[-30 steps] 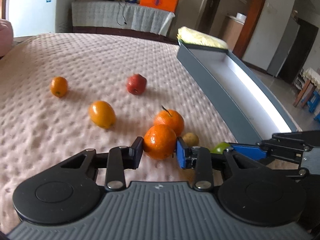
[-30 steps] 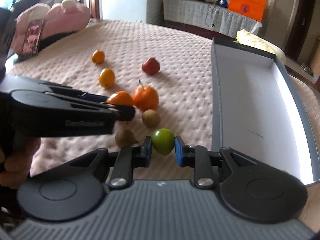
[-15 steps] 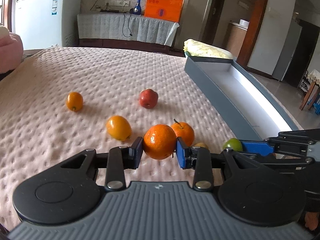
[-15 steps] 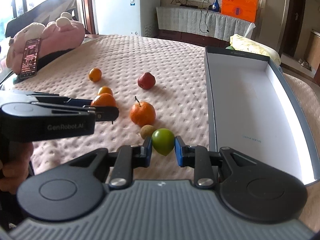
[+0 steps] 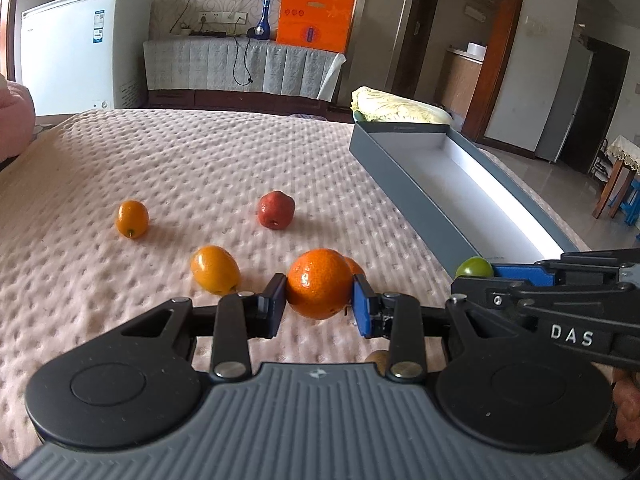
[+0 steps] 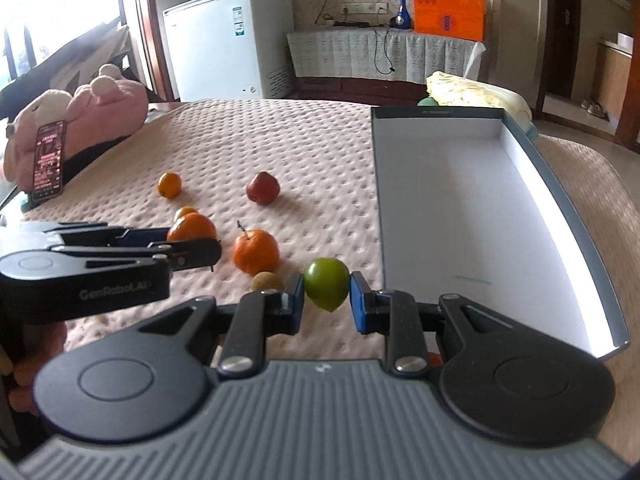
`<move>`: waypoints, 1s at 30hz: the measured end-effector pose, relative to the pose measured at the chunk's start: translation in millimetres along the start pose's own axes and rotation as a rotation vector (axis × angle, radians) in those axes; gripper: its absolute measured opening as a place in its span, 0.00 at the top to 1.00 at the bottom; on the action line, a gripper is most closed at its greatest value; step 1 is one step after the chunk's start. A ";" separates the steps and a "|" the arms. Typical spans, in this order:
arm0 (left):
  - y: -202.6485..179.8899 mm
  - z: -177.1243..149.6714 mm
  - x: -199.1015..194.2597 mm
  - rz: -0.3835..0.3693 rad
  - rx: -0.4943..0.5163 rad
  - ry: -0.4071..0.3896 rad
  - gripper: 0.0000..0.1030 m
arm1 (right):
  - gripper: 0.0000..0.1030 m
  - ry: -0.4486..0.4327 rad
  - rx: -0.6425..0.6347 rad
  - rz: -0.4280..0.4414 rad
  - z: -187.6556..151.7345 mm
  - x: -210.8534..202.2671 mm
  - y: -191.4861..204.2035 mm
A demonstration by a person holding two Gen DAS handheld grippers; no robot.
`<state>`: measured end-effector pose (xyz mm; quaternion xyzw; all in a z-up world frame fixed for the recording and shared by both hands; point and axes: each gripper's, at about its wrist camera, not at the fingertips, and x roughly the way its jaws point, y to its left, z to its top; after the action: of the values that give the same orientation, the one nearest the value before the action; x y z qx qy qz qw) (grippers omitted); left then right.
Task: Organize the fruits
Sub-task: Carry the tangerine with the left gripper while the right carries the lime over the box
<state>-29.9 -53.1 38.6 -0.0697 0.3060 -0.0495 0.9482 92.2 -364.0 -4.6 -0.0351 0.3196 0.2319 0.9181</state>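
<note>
The green fruit [image 6: 326,283] is clamped between the pads of the right gripper [image 6: 326,304], clear of the bedspread [image 6: 280,152]. The orange [image 5: 319,282] is clamped likewise in the left gripper [image 5: 319,306]. The box [image 6: 560,200] lies to the right of both, open top up, long axis running away from the cameras. The right gripper is nearer: the box's near wall stands just beside its right finger. Nothing lies between. Loose on the bedspread to the left: a stemmed orange [image 6: 256,251], a brown fruit [image 6: 267,281], a red fruit [image 6: 262,188] and two small oranges [image 5: 132,219] [image 5: 215,269]. The left gripper's route probably crosses the right gripper's.
</note>
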 end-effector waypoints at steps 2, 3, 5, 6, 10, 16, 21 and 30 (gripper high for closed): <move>-2.4 0.1 -0.1 -0.005 0.006 -0.001 0.61 | 0.73 -0.006 0.014 0.004 0.0 -1.6 -2.2; -4.1 -0.2 -0.2 -0.008 0.011 -0.002 0.61 | 0.73 -0.006 0.015 0.005 -0.2 -2.3 -2.8; -6.7 -0.8 0.2 -0.013 0.020 -0.001 0.61 | 0.73 -0.003 0.011 0.004 -1.1 -1.9 -2.3; -7.4 -1.0 0.4 -0.015 0.022 -0.001 0.61 | 0.73 -0.001 0.009 0.004 -1.4 -1.7 -2.3; -7.7 -0.6 3.1 -0.013 0.018 0.004 0.61 | 0.73 -0.004 0.008 0.007 -0.9 -2.2 -3.7; -10.2 -1.1 3.7 -0.020 0.025 0.004 0.61 | 0.73 -0.002 0.002 0.016 -1.6 -2.5 -2.6; -10.2 -0.8 2.6 -0.026 0.016 0.003 0.61 | 0.73 -0.006 0.008 0.020 -0.7 -3.3 -3.6; -19.7 4.1 1.5 -0.054 0.010 -0.008 0.61 | 0.73 -0.064 0.036 -0.016 6.5 -15.5 -19.0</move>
<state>-27.4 -72.3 44.2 -0.0734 0.3002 -0.0761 0.9480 93.8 -385.8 8.4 -0.0138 0.2939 0.2199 0.9301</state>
